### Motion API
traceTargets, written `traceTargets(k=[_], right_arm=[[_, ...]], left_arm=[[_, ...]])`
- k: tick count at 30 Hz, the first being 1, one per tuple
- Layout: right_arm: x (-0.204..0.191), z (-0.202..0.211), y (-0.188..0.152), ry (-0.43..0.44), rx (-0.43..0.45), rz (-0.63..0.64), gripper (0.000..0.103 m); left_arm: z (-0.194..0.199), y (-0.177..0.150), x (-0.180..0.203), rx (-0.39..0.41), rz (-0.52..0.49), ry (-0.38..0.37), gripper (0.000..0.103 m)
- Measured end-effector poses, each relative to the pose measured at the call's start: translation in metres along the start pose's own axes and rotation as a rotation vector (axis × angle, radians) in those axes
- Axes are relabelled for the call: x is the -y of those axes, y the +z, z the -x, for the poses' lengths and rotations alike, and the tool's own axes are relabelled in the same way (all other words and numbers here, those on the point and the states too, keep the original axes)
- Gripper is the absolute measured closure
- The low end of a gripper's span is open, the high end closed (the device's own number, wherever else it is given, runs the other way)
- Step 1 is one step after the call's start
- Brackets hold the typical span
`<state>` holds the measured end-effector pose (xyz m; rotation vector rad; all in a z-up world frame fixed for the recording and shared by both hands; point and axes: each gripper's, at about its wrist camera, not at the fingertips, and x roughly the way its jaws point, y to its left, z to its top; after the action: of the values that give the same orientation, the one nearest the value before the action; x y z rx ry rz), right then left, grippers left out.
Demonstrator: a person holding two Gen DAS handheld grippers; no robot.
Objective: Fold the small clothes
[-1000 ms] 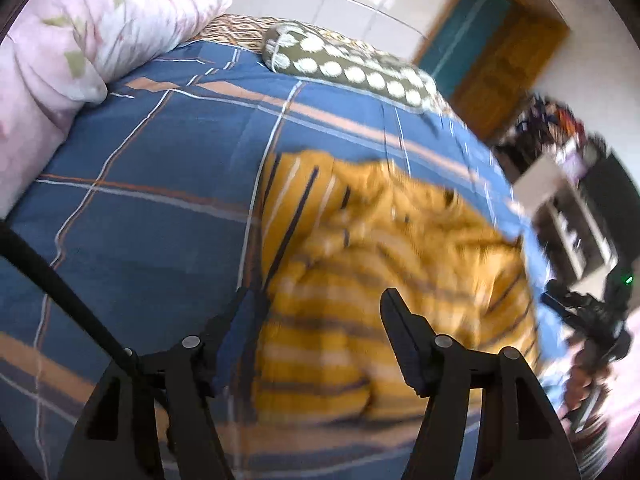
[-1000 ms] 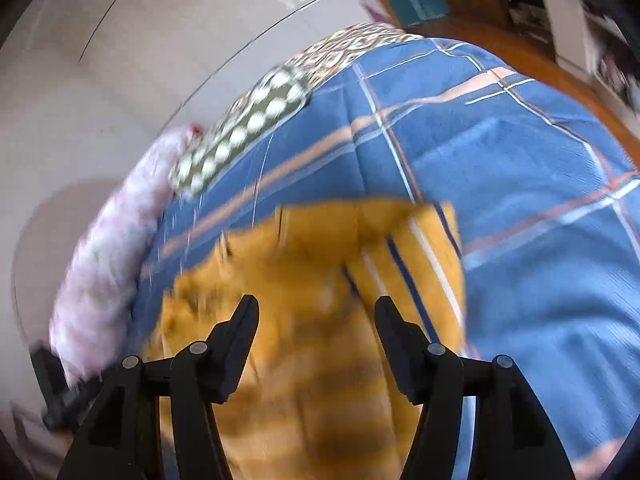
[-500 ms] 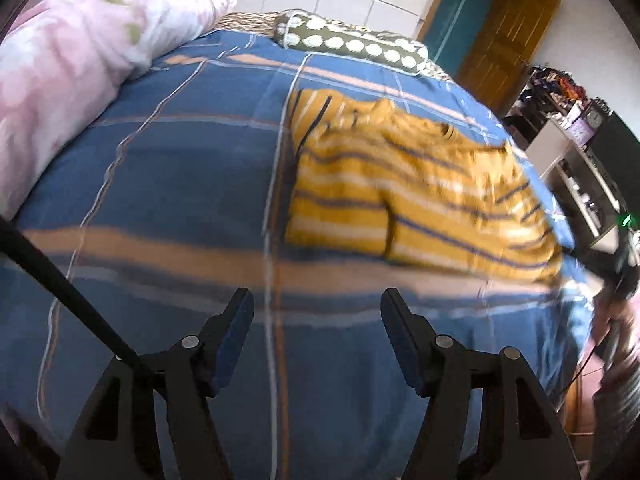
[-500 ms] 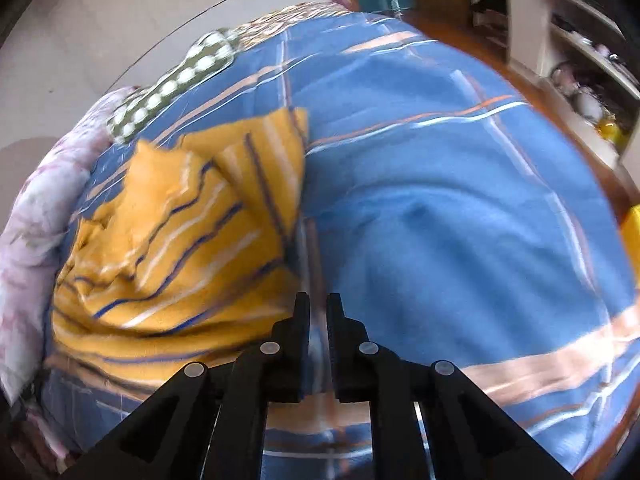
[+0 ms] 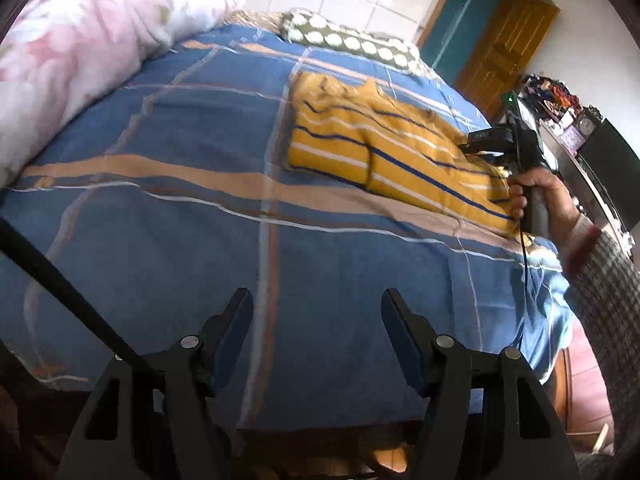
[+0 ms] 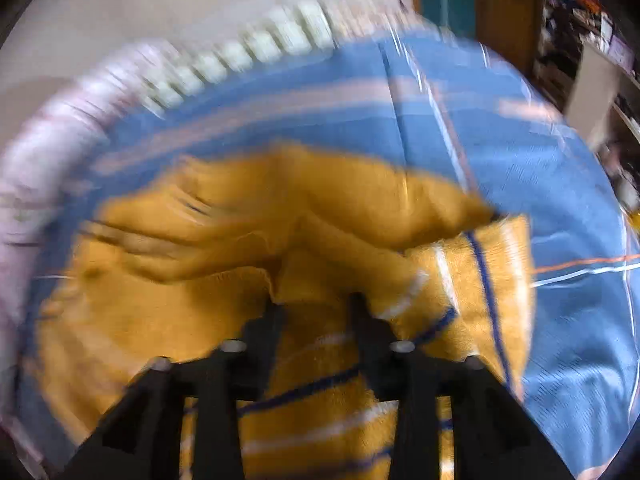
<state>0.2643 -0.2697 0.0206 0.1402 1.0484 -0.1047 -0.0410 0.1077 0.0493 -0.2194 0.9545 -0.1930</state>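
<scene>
Left wrist view: left gripper [image 5: 316, 332] hangs over bare blue plaid bedsheet [image 5: 180, 240] near the foot edge, jaws wide, nothing between them. Yellow striped garment [image 5: 384, 152] lies partly folded further up the bed, well apart from this tool, with a spotted pillow [image 5: 348, 40] beyond it and a pink floral quilt [image 5: 80, 44] bunched along the left. A hand [image 5: 540, 192] in a knit sleeve [image 5: 604, 280] holds the other tool at the garment's right end. Right wrist view (heavily blurred, tool clearly in motion): right gripper [image 6: 316, 304] sits low over the yellow striped garment [image 6: 320, 420], tips at a raised fold of cloth. Its jaws have just been opening from a near-closed stance and now stand at a narrow gap; a ridge of fabric lies at the tips, but whether the pads press on it I cannot tell through the smear. Step in hand, as I judge it: taking up an edge or sleeve to bring it across the body. To do it well, pinch one layer only, close to the hem, lift just enough to clear the lower layers, and carry it straight so the stripes line up. The left tool would serve best brought back to pin the opposite side flat, lest the whole piece drag across the sheet.
</scene>
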Motion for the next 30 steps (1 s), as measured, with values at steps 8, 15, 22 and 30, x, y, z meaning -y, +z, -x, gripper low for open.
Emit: traceTargets(k=[8, 15, 22, 30], right_arm=[[-0.130, 0.081, -0.040, 0.316, 0.090, 0.292, 0.067], [-0.226, 0.014, -0.019, 0.098, 0.033, 0.420, 0.068], [-0.267, 0.005, -0.006, 0.112, 0.069, 0.475, 0.068], [-0.257, 0.087, -0.104, 0.341, 0.081, 0.655, 0.062]], left_arm=[[0.016, -0.002, -0.057, 0.069, 0.159, -0.022, 0.030], [0.034, -0.013, -0.068, 0.096, 0.154, -0.029, 0.030], [0.043, -0.028, -0.100, 0.122, 0.193, 0.021, 0.030], [0.050, -0.035, -0.123, 0.141, 0.259, -0.005, 0.030]])
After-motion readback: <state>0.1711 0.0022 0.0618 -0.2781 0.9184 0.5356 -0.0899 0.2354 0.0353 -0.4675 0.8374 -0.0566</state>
